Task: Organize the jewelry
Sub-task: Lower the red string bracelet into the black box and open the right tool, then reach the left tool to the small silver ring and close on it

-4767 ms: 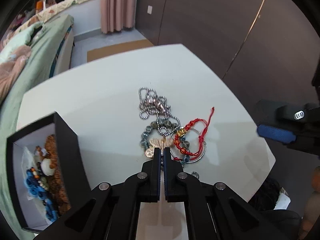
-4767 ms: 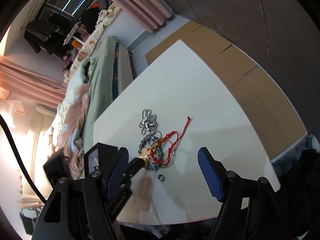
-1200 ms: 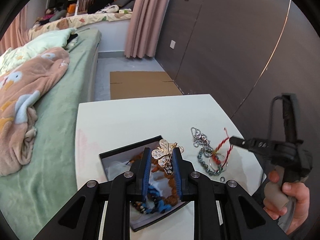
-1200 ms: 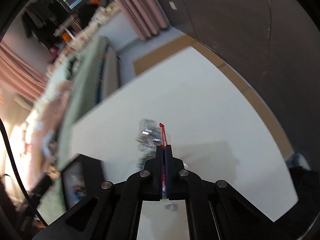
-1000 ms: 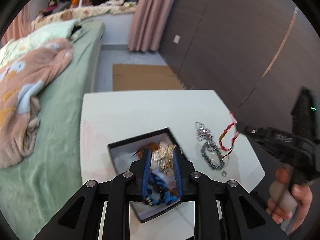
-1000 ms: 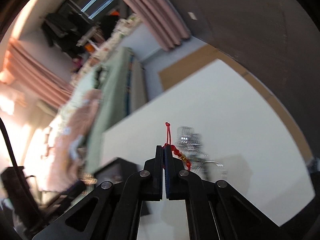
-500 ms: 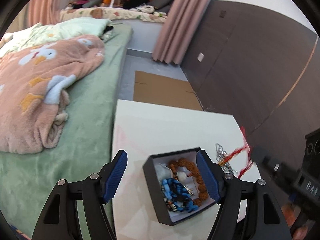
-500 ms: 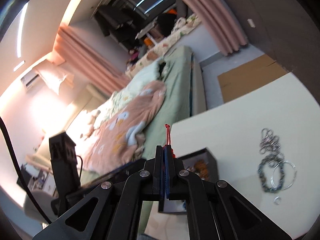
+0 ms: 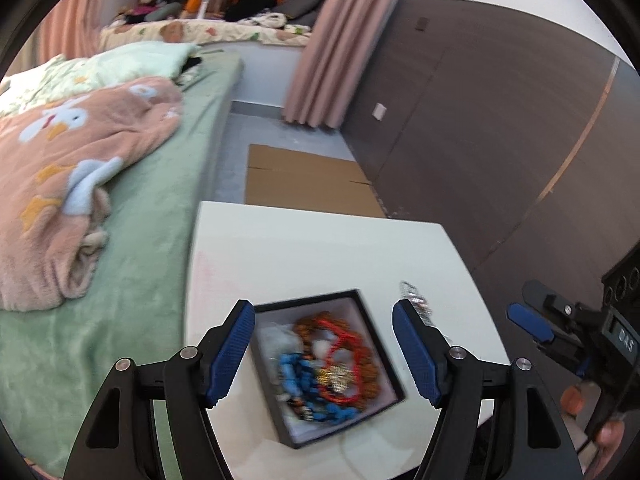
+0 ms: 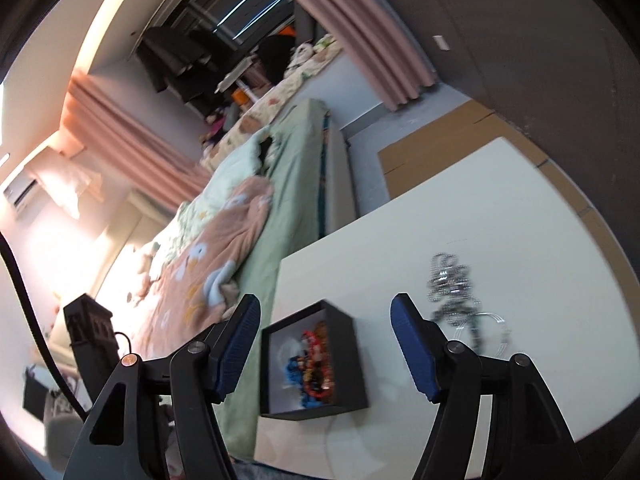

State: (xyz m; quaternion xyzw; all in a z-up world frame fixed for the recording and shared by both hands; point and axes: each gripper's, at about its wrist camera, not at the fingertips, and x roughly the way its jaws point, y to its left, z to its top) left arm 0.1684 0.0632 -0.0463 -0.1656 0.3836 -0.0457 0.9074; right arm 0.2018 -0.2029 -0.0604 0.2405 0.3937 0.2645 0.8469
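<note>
A black jewelry box (image 9: 382,364) with a white lining sits on the white table (image 9: 320,252). Inside lie a red cord bracelet (image 9: 340,336), blue beads (image 9: 296,372), brown beads and a gold butterfly piece (image 9: 336,378). My left gripper (image 9: 324,346) is open and empty, above the box. My right gripper (image 10: 326,346) is open and empty, above the box (image 10: 344,360) too. A silver chain (image 10: 448,280), dark beads and a silver bangle (image 10: 484,326) lie on the table right of the box. The chain shows partly in the left wrist view (image 9: 414,296).
A bed with a green sheet (image 9: 160,240) and a pink blanket (image 9: 60,168) borders the table's left side. Flat cardboard (image 9: 304,184) lies on the floor beyond the table. A dark panelled wall (image 9: 500,120) runs along the right.
My right gripper has opened and the red cord bracelet now lies in the box. My left gripper let go of the gold butterfly piece about a second ago and stays open.
</note>
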